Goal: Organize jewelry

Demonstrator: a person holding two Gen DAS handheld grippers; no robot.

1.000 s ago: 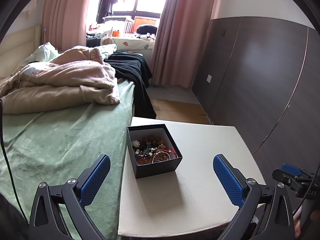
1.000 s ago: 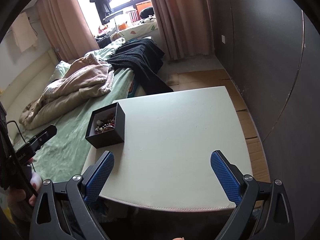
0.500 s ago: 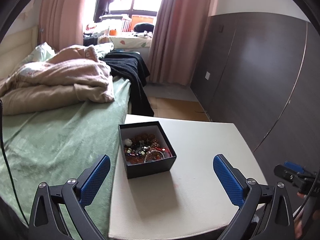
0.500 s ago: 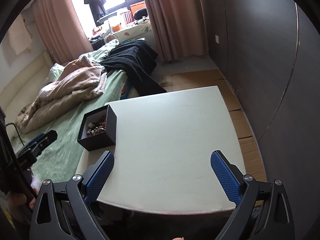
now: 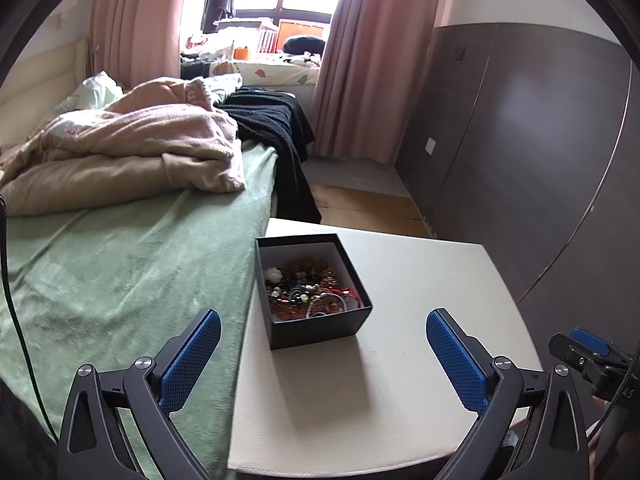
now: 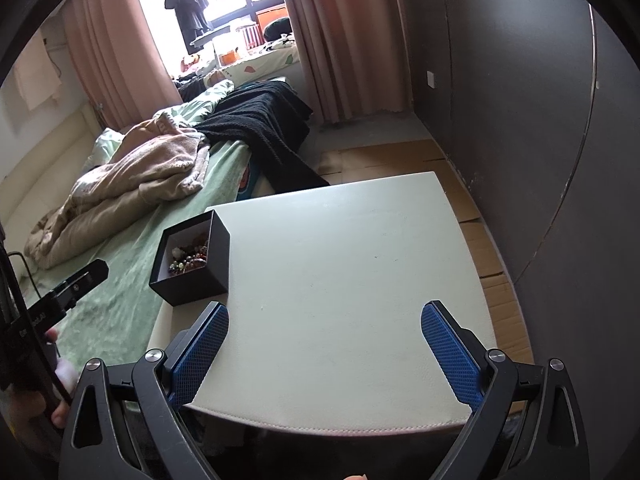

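Note:
A small black open box [image 5: 314, 320] with a white lining stands at the left edge of a cream table [image 5: 420, 360]. It holds a tangle of beaded jewelry [image 5: 308, 290] in brown, red and dark beads. The box also shows in the right wrist view [image 6: 196, 268], with the jewelry [image 6: 188, 258] inside. My left gripper [image 5: 320, 354] is open and empty, just short of the box. My right gripper [image 6: 324, 344] is open and empty over the table's near edge, right of the box.
A bed with a green sheet [image 5: 120, 264] touches the table's left side, with a beige blanket [image 5: 120, 152] and a black cloth [image 5: 276, 128] on it. A dark panelled wall [image 5: 520, 140] runs on the right. The other gripper [image 6: 76, 286] shows at far left.
Both grippers have shifted slightly over the table; the box now sits a little more central ahead of my left gripper. Both stay open and nothing was picked up.

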